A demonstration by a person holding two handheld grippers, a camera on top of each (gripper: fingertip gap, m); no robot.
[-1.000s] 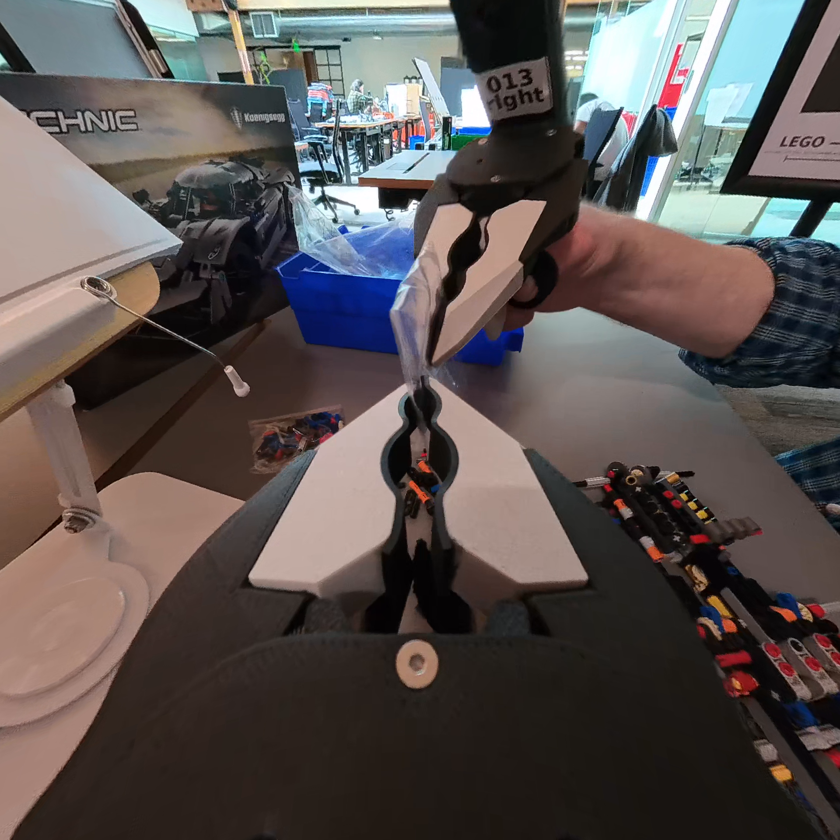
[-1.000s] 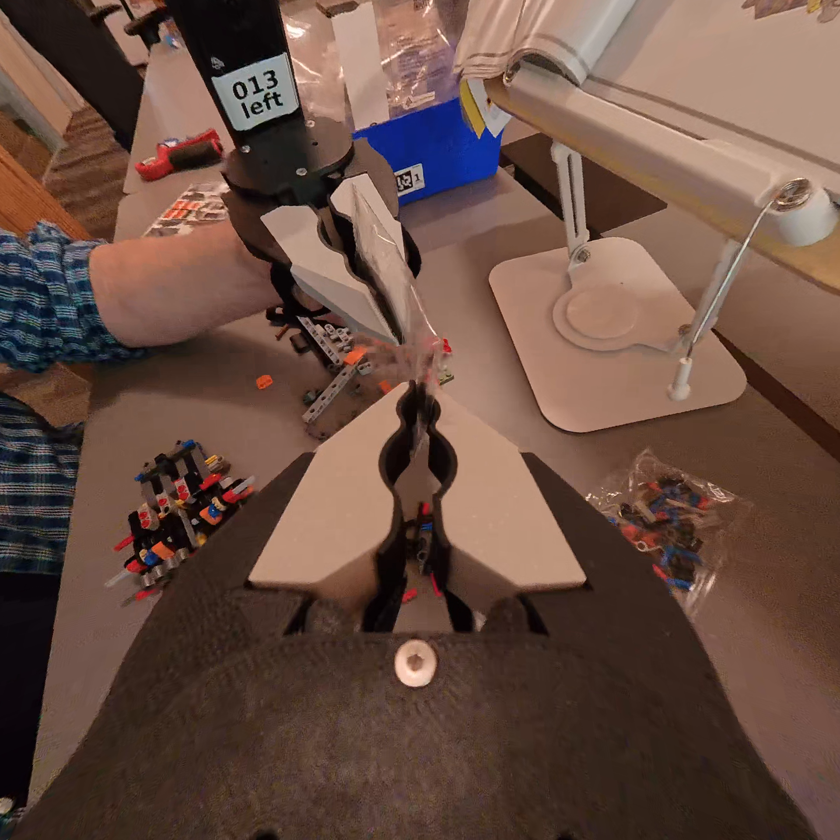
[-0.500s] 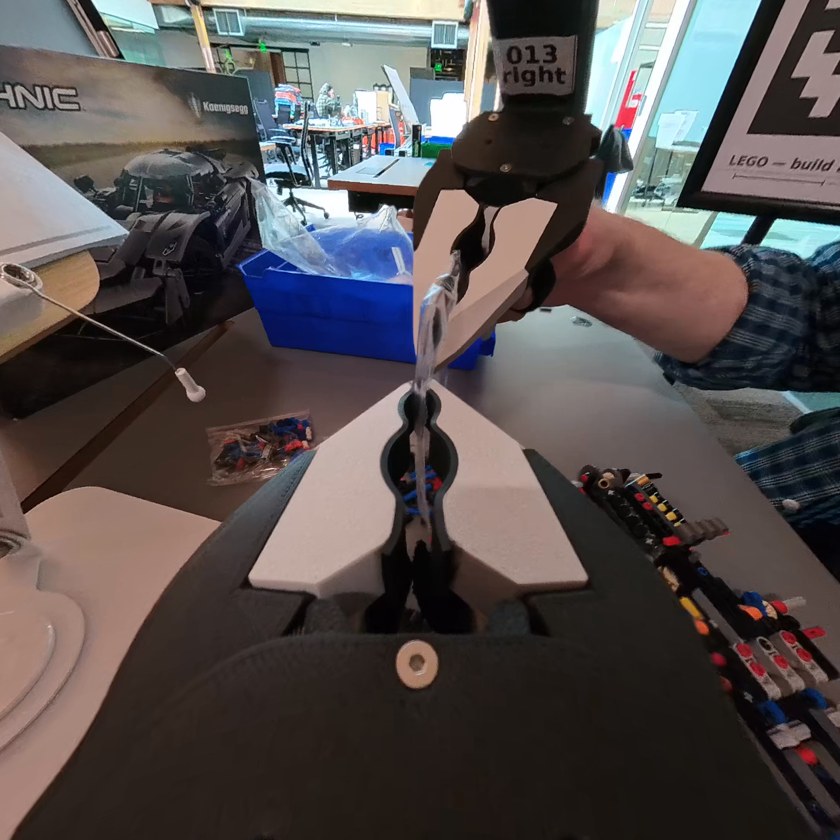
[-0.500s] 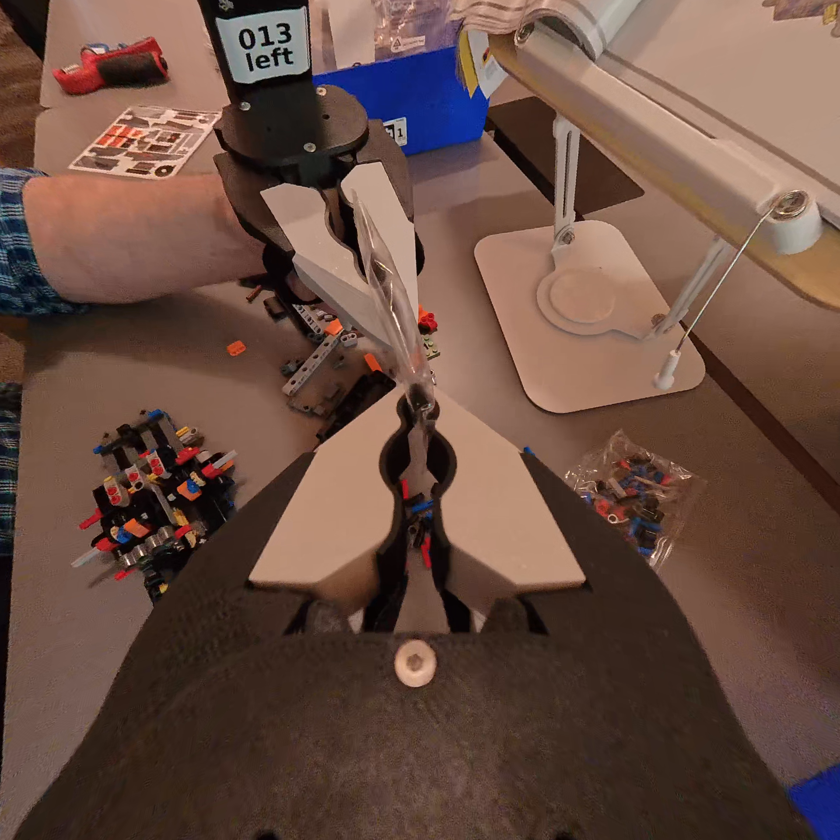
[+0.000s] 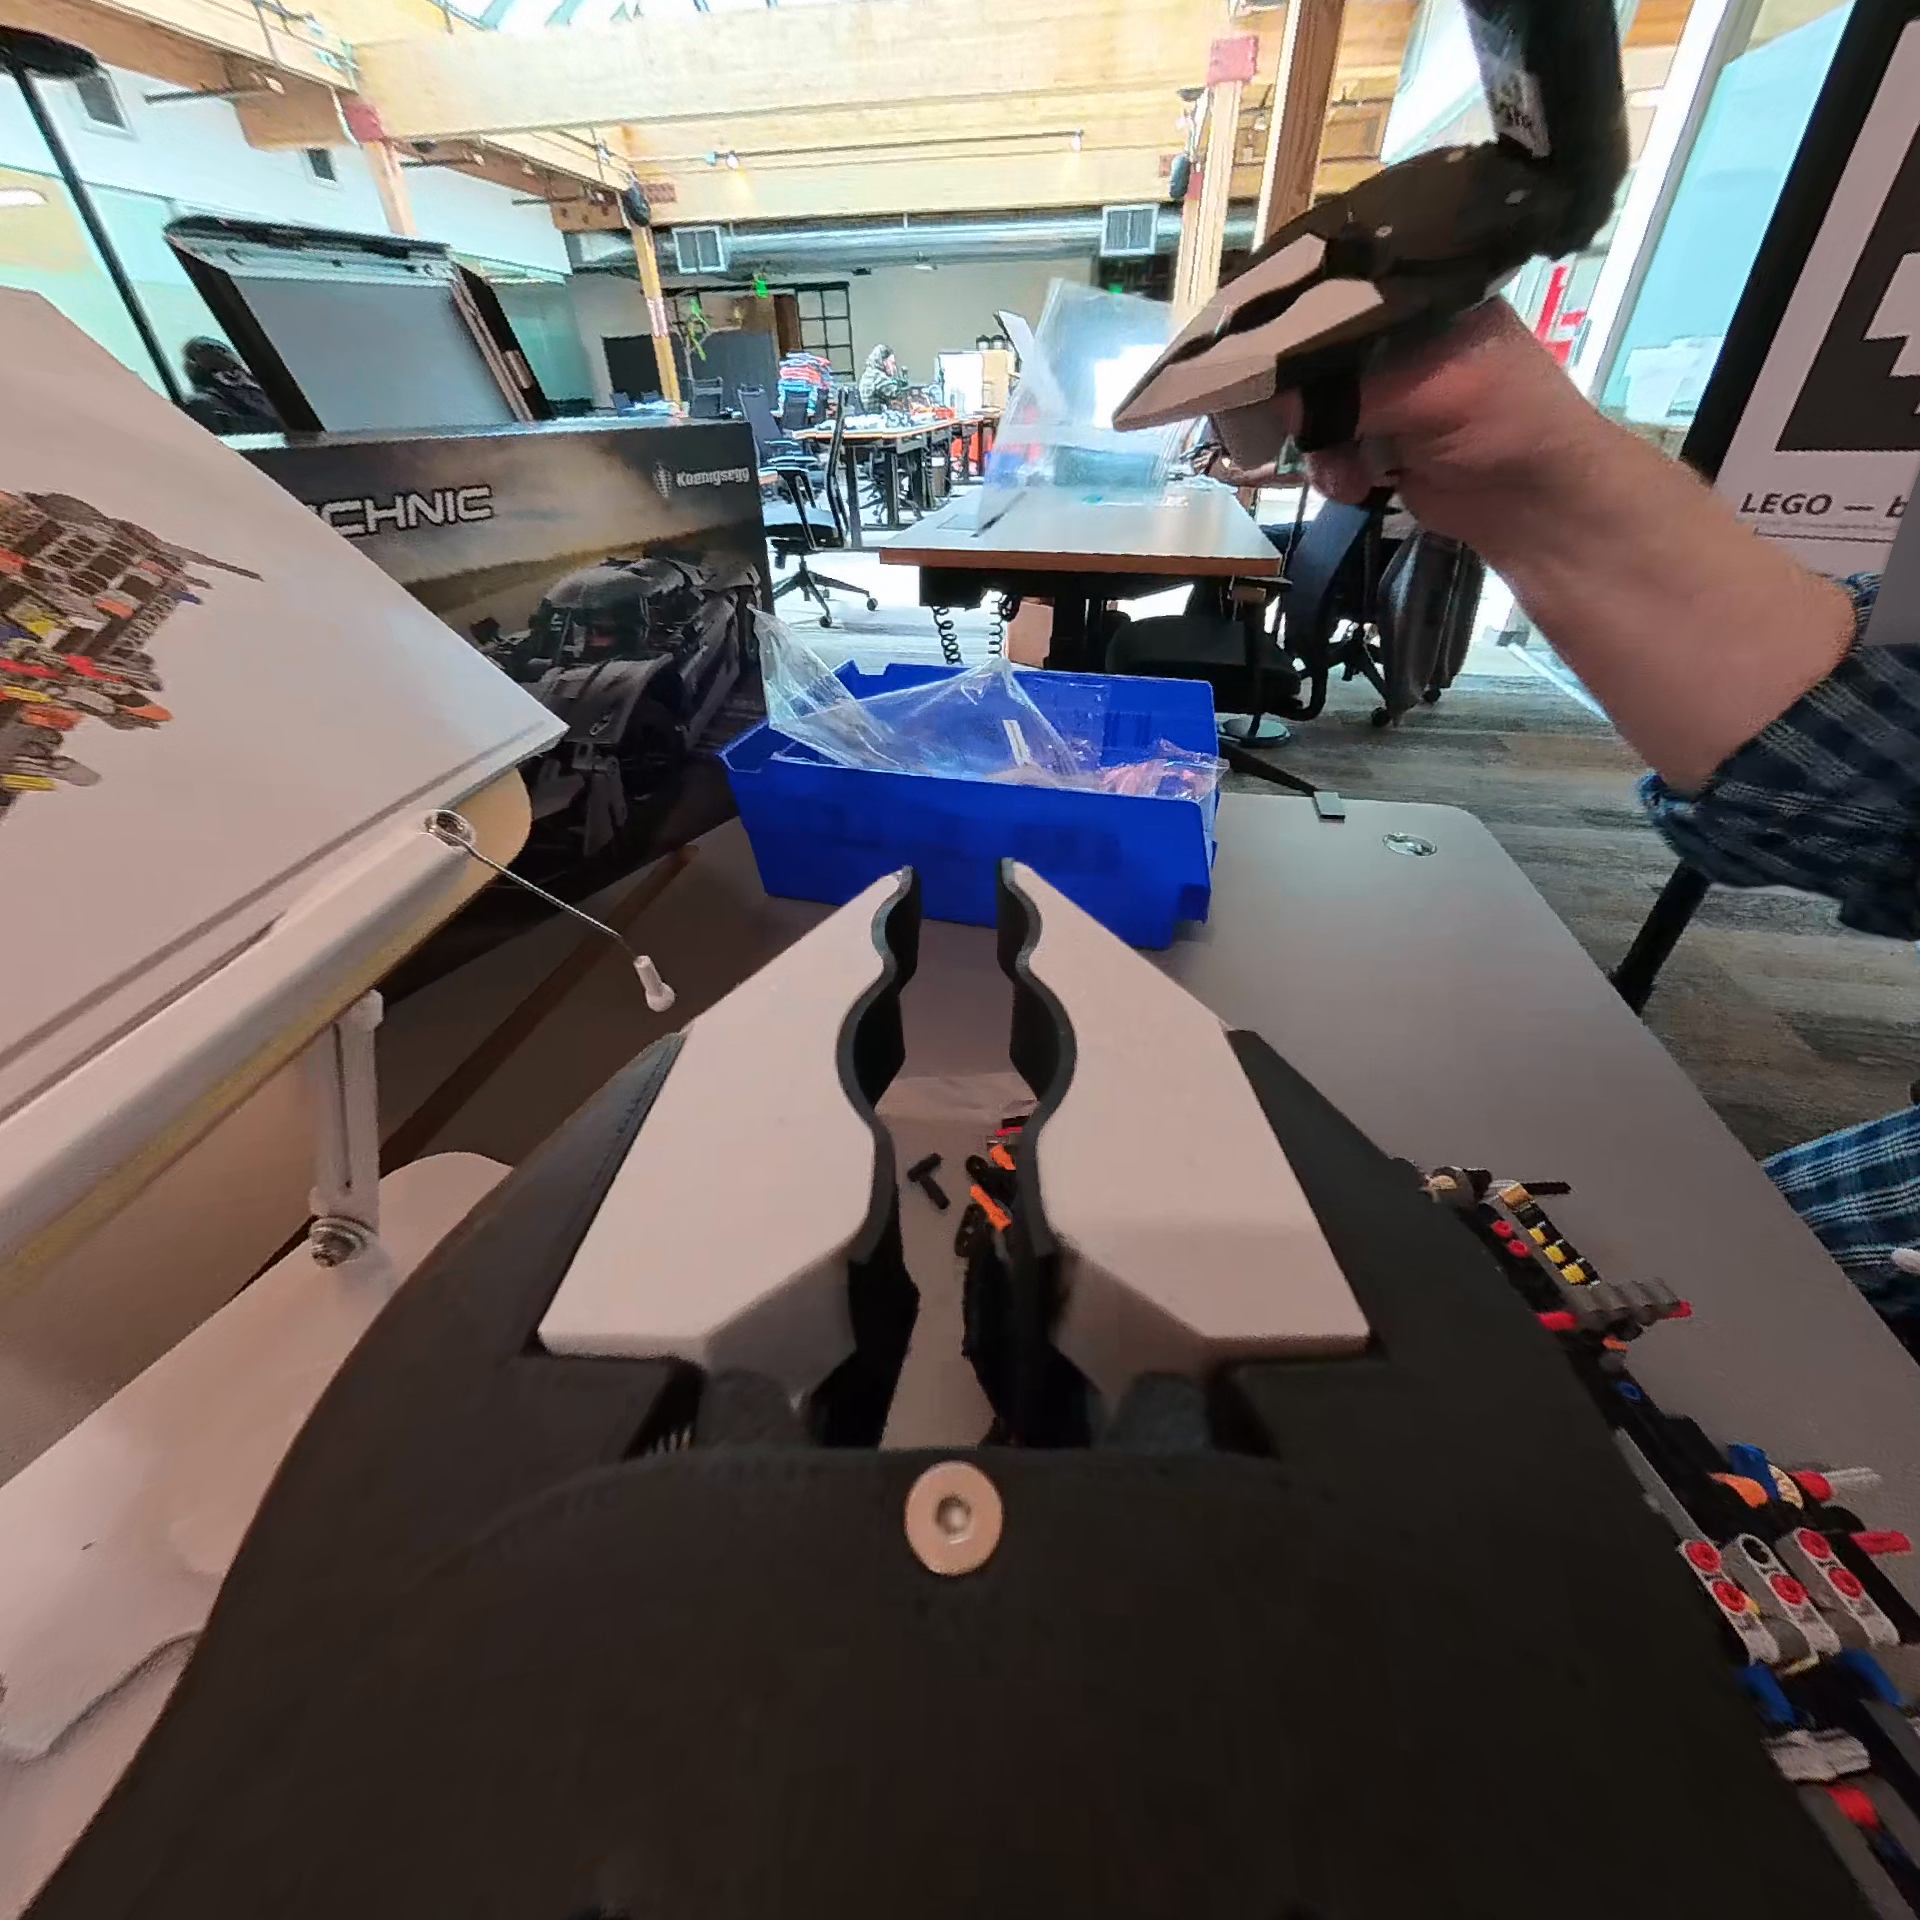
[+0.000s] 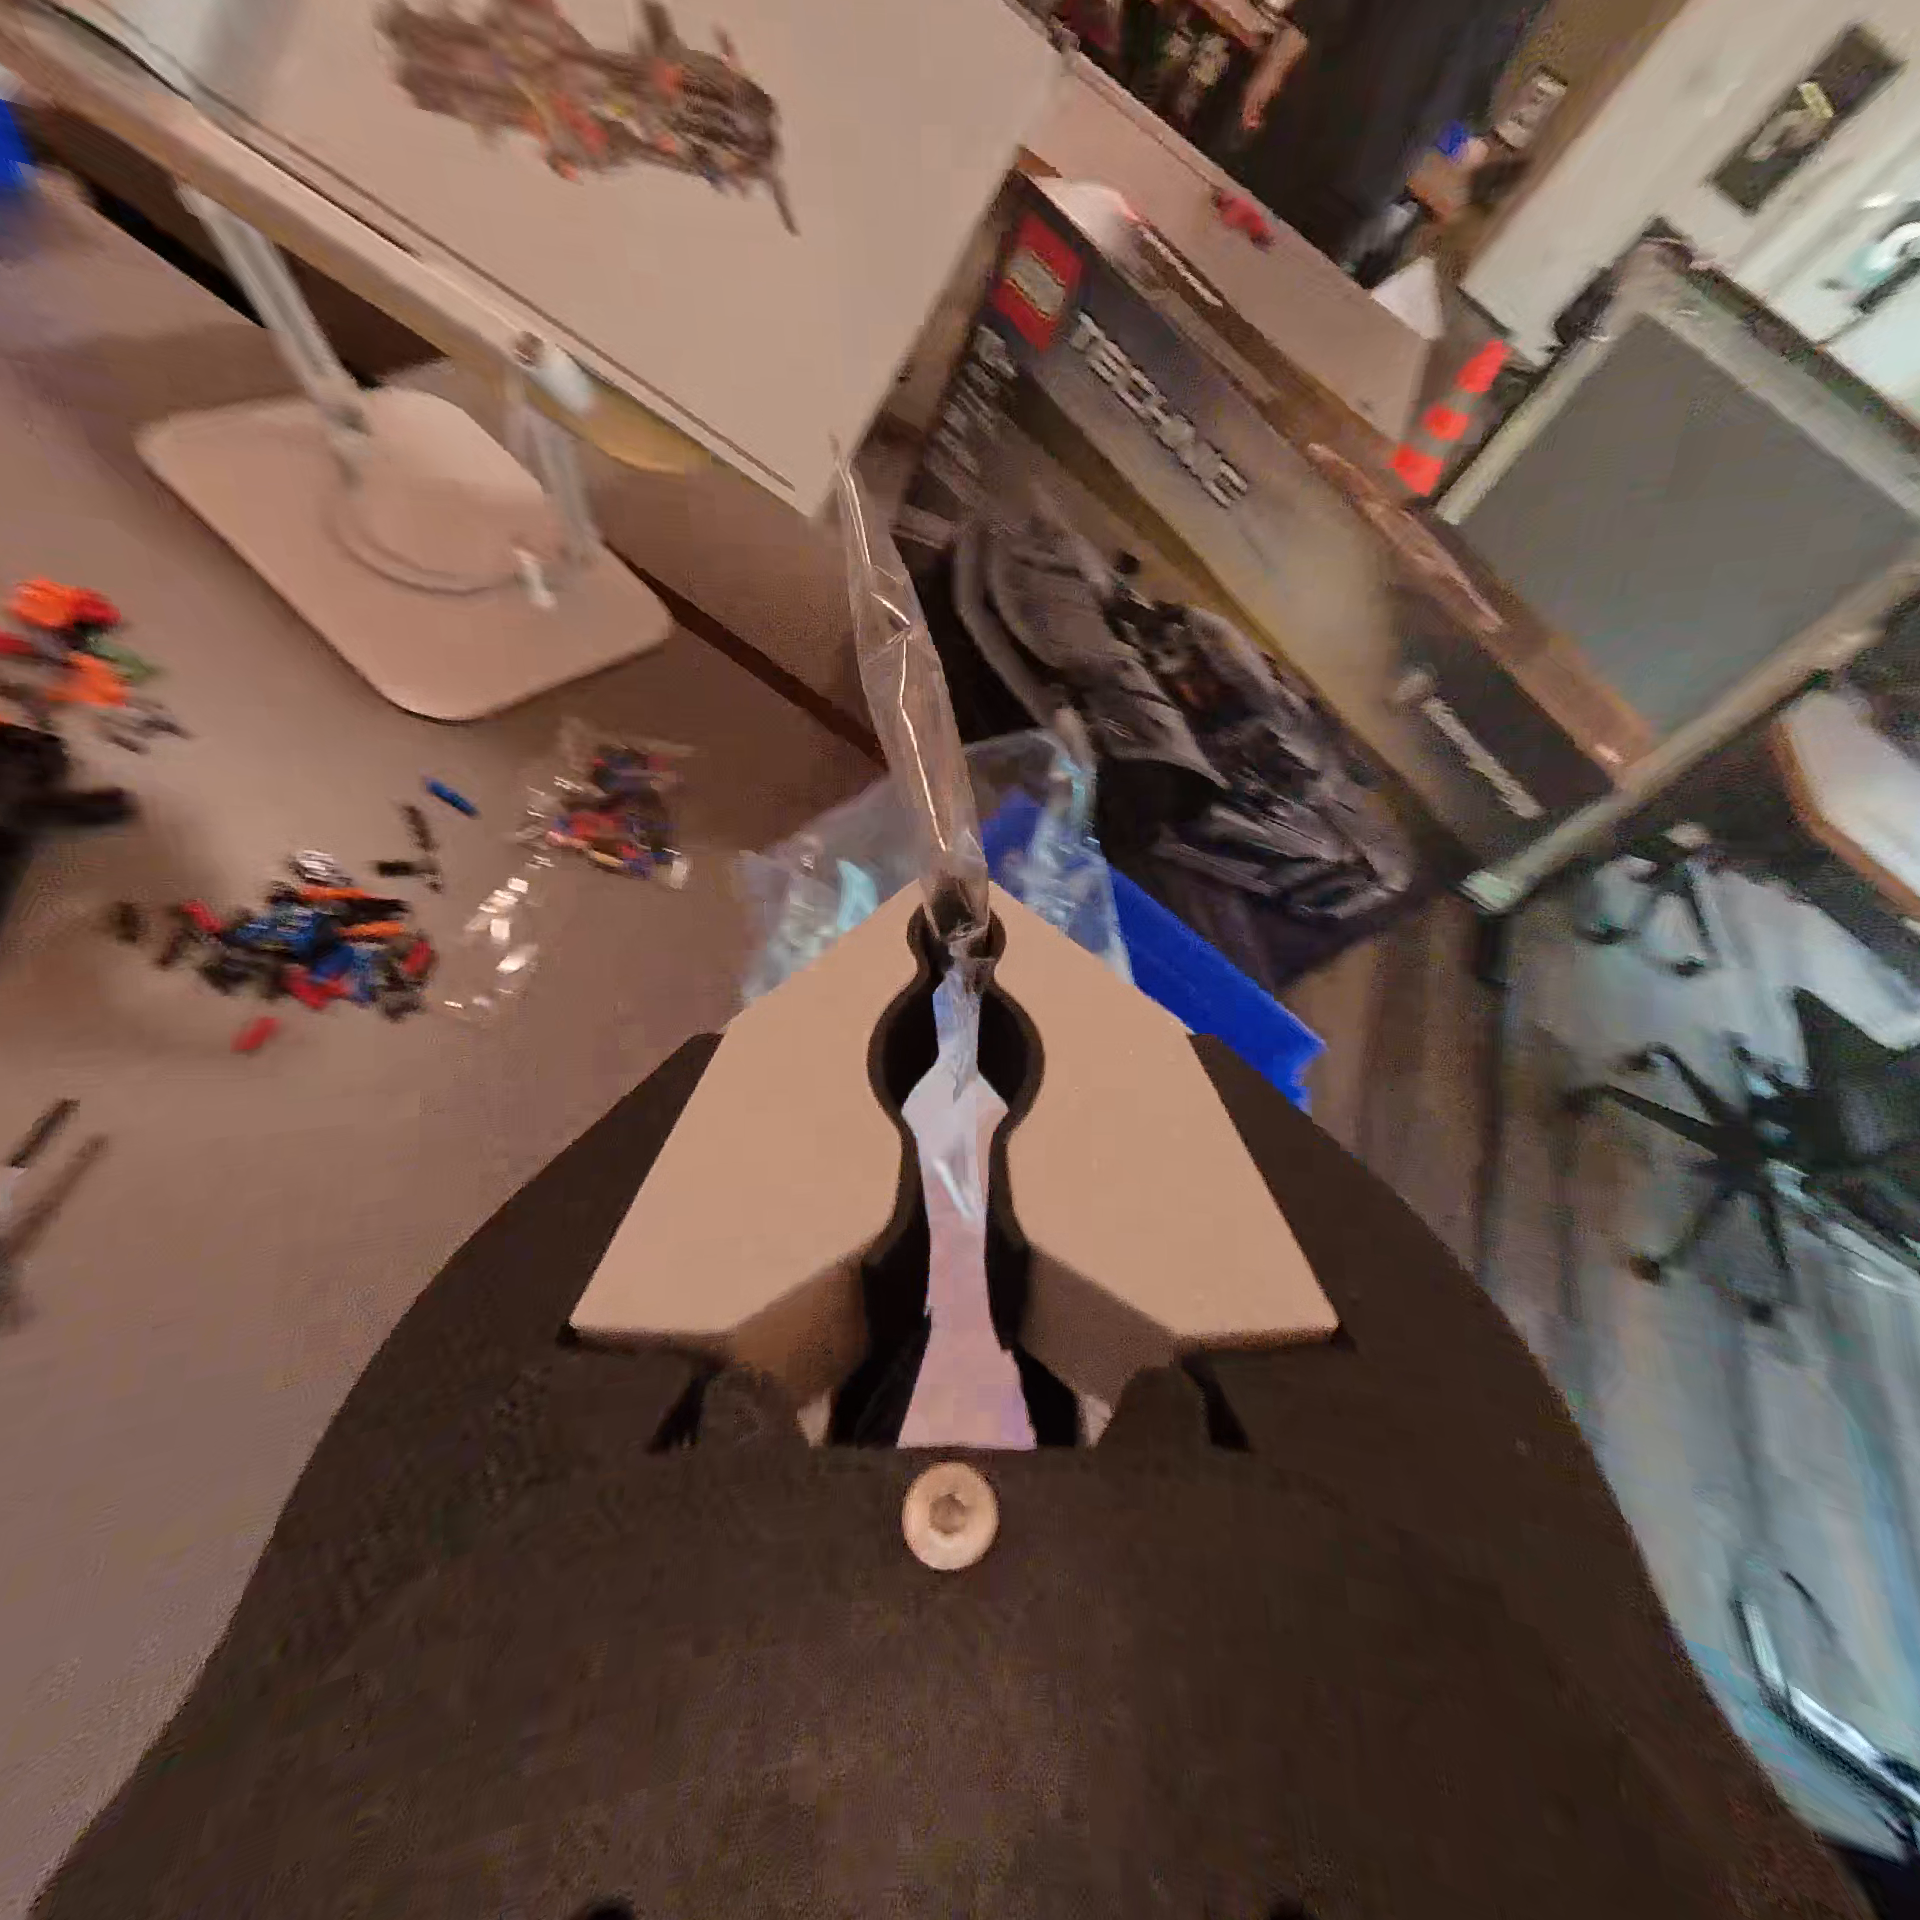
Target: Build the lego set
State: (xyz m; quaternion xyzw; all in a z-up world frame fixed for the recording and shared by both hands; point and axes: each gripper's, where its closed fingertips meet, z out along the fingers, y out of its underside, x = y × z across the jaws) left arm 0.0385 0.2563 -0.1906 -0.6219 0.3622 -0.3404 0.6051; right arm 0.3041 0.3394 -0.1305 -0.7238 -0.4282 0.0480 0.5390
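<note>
Now holding the left gripper low over the grey table, jaws parted and nothing between them, pointing toward the blue bin stuffed with crumpled clear plastic. Hovering just above a small scatter of loose black and orange lego pieces lying on the table between the fingers. Sitting beside a long, partly built lego assembly of black, grey, red and yellow parts along the near right edge of the table.

Lifting the right gripper high, jaws pressed together on an empty clear plastic bag, the film standing up from the fingertips and trailing back between the fingers. Showing in the left wrist view as raised at upper right, a hand wrapped around it and the bag hanging out toward the left.

Lying on the table in the blurred right wrist view: a heap of mixed small pieces, and near it an unopened bag of parts. Standing to the left, a white book stand carrying an open instruction booklet, with the dark set box upright behind the bin.
</note>
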